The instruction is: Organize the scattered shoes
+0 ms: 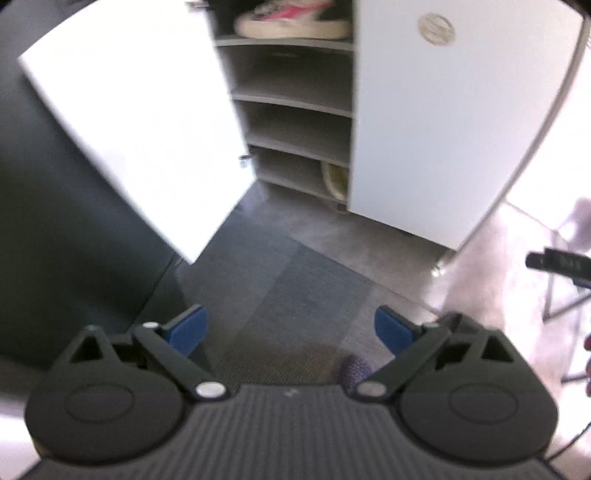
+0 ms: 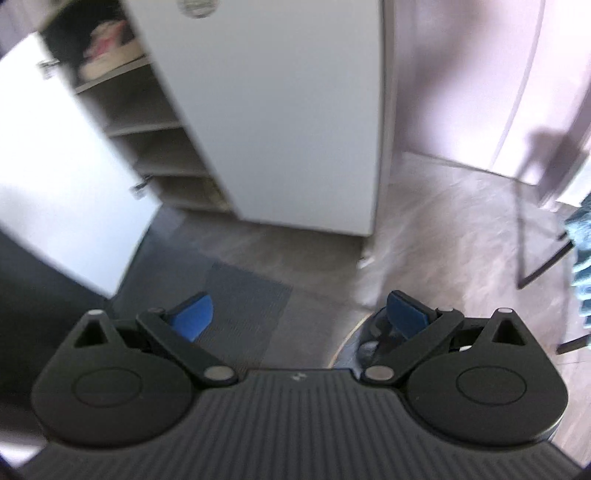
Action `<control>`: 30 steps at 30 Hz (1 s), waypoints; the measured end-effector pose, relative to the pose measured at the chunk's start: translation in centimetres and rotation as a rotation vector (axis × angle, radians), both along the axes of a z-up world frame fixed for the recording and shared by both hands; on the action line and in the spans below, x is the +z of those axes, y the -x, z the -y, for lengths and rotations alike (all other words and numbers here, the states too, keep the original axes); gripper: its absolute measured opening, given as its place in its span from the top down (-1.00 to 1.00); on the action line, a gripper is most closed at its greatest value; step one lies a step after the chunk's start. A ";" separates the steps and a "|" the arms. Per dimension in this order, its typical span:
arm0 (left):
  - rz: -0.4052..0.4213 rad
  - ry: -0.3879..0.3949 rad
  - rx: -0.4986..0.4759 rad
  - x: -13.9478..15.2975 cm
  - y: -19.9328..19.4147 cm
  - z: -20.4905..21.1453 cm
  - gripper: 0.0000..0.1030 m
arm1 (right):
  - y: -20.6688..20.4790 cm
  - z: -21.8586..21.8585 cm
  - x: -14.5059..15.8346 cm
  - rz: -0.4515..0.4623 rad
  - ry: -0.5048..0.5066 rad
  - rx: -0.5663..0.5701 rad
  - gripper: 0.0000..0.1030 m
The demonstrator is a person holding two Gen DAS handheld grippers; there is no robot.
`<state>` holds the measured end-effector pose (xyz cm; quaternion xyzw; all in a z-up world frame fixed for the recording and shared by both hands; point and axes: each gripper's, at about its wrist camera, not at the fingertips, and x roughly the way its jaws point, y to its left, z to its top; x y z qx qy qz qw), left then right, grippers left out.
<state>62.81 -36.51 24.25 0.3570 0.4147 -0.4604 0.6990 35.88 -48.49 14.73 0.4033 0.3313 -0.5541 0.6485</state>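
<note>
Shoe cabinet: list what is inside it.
In the shoe cabinet, a pink-and-white shoe sits on the top visible shelf, and something pale yellowish lies on the lowest. Middle shelves look bare; the closed door hides the right half.

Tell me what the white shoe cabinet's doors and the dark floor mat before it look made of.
White cabinet door: probably laminated or painted board; smooth, flat, matte, faintly sheened. Dark floor mat: apparently woven or ribbed textile; fine parallel lines show, no gloss. Motion blur leaves both uncertain.
</note>
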 end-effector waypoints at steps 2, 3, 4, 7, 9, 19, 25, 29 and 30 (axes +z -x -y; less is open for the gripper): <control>-0.010 0.003 -0.097 0.9 0.4 4.3 -0.91 | 0.1 1.3 -0.2 0.022 -0.027 -0.049 -1.00; 0.000 0.009 -0.126 1.3 0.6 5.7 -0.91 | 0.0 2.4 -0.3 0.035 -0.048 -0.081 -1.00; 0.006 0.015 -0.154 1.8 0.9 7.1 -0.91 | -0.1 3.1 0.0 0.035 -0.050 -0.093 -1.00; 0.016 0.039 -0.226 3.6 1.8 10.4 -0.91 | 0.0 4.3 1.0 0.042 -0.040 -0.125 -1.00; 0.019 0.047 -0.268 4.6 2.4 11.6 -0.91 | 0.7 4.7 1.6 0.038 -0.039 -0.177 -1.00; 0.025 0.024 -0.607 4.9 7.7 13.8 -0.91 | 4.8 0.6 1.1 0.080 -0.055 -0.511 -1.00; -0.017 -0.016 -0.830 3.2 10.7 15.1 -0.91 | 6.1 -2.9 -0.4 0.079 -0.107 -0.725 -1.00; -0.060 -0.014 -0.990 3.0 11.9 16.0 -0.91 | 6.2 -4.2 -0.4 0.062 -0.120 -0.864 -0.99; -0.065 -0.005 -1.021 3.3 12.0 16.3 -0.91 | 6.1 -4.5 -0.3 0.058 -0.123 -0.901 -1.00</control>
